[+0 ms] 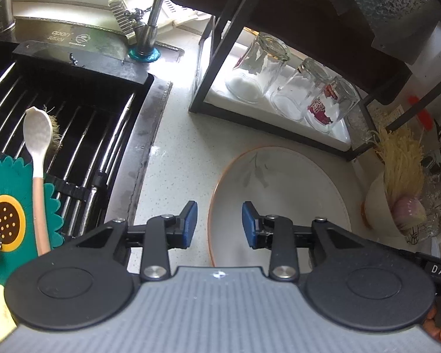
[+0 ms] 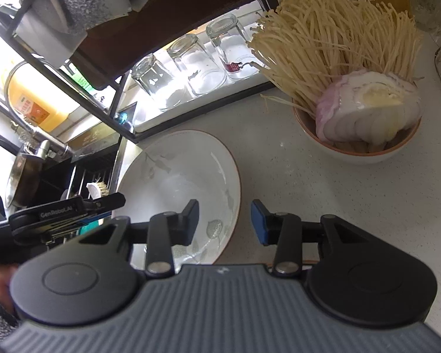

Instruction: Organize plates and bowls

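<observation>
My left gripper [image 1: 219, 224] hangs with jaws apart and empty, the white plate [image 1: 282, 194] on the counter [image 1: 179, 158] lying just past them, its rim between the pads. My right gripper [image 2: 225, 222] is likewise parted with nothing held, straddling that plate's opposite edge; the filled bowl [image 2: 358, 150] sits ahead to its right.

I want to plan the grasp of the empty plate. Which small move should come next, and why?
Probably lower both grippers a little further to the plate's rim. The left gripper straddles its left edge and the right gripper its right edge, both with jaws open and nothing pressed between them. The plate lies flat on the counter, empty, so a two-sided rim grasp seems sensible.
</observation>
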Tool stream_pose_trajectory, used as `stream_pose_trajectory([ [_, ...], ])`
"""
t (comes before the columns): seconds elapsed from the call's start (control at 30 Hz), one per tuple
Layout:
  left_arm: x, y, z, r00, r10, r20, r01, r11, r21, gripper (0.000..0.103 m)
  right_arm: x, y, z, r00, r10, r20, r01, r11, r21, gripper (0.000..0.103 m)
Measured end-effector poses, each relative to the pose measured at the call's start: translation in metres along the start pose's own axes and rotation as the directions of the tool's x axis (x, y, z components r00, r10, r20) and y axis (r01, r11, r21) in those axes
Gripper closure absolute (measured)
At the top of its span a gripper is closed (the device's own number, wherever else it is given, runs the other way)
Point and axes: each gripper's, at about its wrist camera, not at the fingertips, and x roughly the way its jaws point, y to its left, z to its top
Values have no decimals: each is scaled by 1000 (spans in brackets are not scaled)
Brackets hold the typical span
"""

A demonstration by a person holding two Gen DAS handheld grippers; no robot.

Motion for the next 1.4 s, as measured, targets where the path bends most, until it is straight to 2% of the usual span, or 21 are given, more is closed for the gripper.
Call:
stream_pose_trajectory([
  [0.1, 11, -3, 2, 999, -21, -28, 22, 1000, 16, 70, 10, -1, 2, 999, -12, -30, 13, 1000, 16, 68],
  [0.17, 14, -7, 2, 1000, -2, -23, 4, 998, 56, 73, 15, -1, 3, 999, -19, -45, 20, 999, 25, 72],
  [0.3, 20, -1, 6, 999, -20, -27, 20, 1000, 12, 75, 23, -1, 5, 998, -32, -59, 33, 999, 19, 76],
  [0.53, 28, 0, 14, 999, -13, -31, 15, 999, 49, 87, 34, -4, 11, 995, -40, -92, 42, 999, 15, 81],
  [0.67, 29, 0, 16, 999, -18, -31, 20, 998, 65, 87, 40, -2, 12, 995, -30, -94, 32, 999, 11, 85],
  [1.03, 22, -4, 11, 999, 0, -34, 3, 997, 77, 89, 39, -7, 10, 997, 1, -79, -2, 1000, -10, 85],
  [1.4, -17, -19, 15, 998, -19, 62, 14, 997, 75, 89, 13, -1, 12, 999, 36, -9, -36, 999, -36, 85],
])
